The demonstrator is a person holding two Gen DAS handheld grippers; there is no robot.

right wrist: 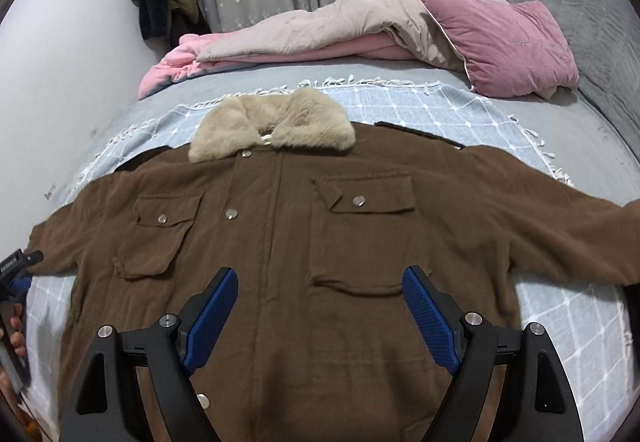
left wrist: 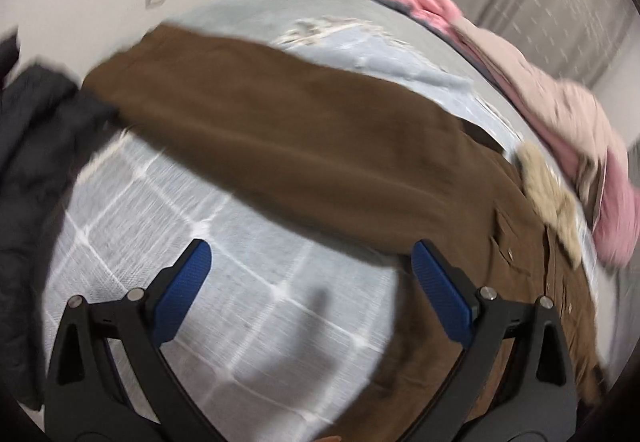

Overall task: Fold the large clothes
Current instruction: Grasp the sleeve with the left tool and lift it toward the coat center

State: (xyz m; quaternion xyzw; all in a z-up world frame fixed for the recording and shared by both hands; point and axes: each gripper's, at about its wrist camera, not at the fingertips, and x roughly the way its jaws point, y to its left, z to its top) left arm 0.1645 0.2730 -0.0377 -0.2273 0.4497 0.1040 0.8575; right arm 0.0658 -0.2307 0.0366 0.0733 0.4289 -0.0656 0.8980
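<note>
Jacket [right wrist: 280, 242] front with fur collar [right wrist: 272, 125] — right view only, left shows sleeve, both jaws apart, empty.

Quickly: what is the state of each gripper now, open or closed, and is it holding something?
Left gripper: open, holding nothing, above the checked blanket.
Right gripper: open, holding nothing, above the brown jacket.
</note>
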